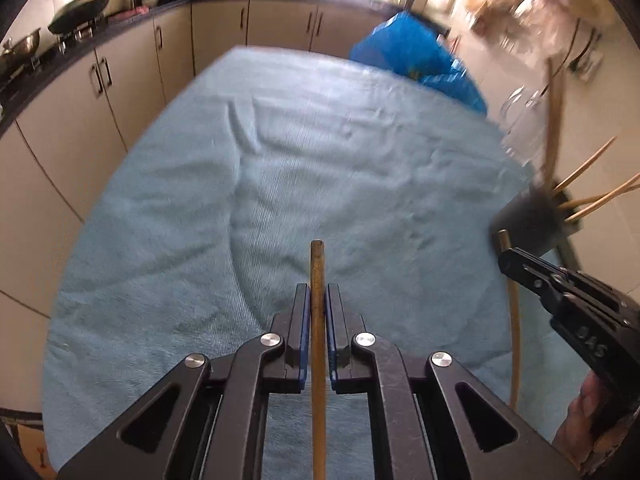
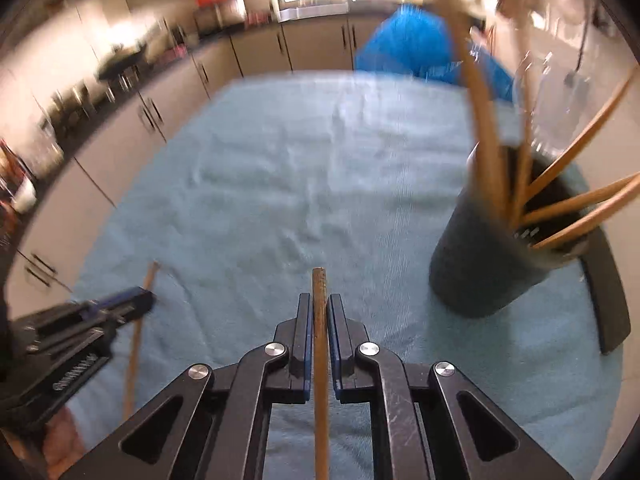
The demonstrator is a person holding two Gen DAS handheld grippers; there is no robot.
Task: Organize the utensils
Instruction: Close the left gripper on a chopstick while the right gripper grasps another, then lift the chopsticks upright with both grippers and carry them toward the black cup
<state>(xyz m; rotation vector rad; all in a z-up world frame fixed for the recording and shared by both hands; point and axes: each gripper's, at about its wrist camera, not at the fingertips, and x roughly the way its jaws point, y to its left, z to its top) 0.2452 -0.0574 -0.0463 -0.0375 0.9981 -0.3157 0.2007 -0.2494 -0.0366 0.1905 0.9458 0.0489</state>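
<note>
My left gripper [image 1: 318, 292] is shut on a wooden stick [image 1: 317, 264] that runs back between the jaws and pokes out ahead over the blue towel [image 1: 280, 168]. My right gripper [image 2: 319, 302] is shut on a second wooden stick [image 2: 319, 284] the same way. A dark utensil holder [image 2: 476, 256] stands at the right with several wooden utensils [image 2: 484, 120] in it; it also shows in the left wrist view [image 1: 532, 220]. The right gripper [image 1: 508, 260] appears at the right of the left wrist view. The left gripper [image 2: 144, 296] appears at the lower left of the right wrist view.
A blue plastic bag [image 1: 416, 56] lies at the far right end of the towel. A clear glass item [image 1: 524, 120] stands behind the holder. A dark curved chair back [image 2: 608, 292] is at the right. Kitchen cabinets [image 1: 100, 80] and a stove with pans [image 1: 76, 12] run along the left.
</note>
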